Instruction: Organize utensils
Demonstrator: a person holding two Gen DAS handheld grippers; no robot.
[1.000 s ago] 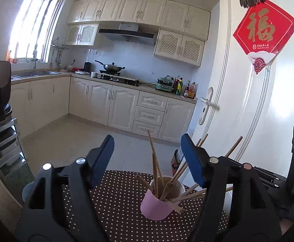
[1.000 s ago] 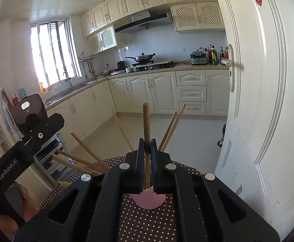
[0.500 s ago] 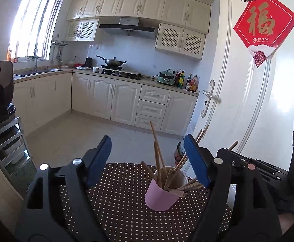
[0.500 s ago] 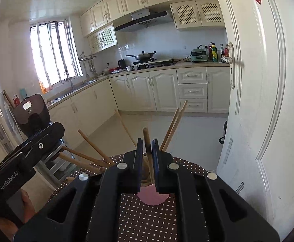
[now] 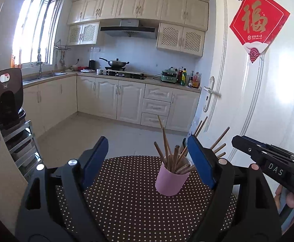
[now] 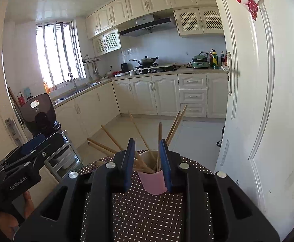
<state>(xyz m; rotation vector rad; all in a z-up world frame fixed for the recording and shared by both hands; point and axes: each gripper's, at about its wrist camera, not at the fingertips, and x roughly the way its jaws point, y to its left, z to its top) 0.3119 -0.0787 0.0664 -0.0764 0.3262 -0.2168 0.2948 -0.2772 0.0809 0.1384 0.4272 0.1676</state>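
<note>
A pink cup (image 5: 172,181) (image 6: 154,181) stands on the round table under a brown polka-dot cloth (image 5: 126,205) (image 6: 147,211). Several wooden chopsticks (image 5: 167,147) (image 6: 140,135) lean out of it in all directions. My left gripper (image 5: 149,157) is open and its jaws are opening wider; the cup stands ahead of the fingers, untouched. My right gripper (image 6: 147,161) is opening, its blue pads (image 6: 129,161) apart from the chopsticks, with the cup just beyond them. Each view shows the other gripper at its side: the right gripper (image 5: 267,161) and the left gripper (image 6: 26,161).
A white door (image 5: 257,100) with a red paper decoration (image 5: 257,24) stands close on the right of the table. On the left a metal rack (image 5: 20,147) carries a dark appliance (image 5: 7,92). Kitchen cabinets and tiled floor lie beyond. A hand (image 6: 28,201) holds the left gripper.
The right gripper let go of the upright chopstick, which dropped into the cup, and its jaws parted. Both grippers drew back from the cup. The left jaws widened.
</note>
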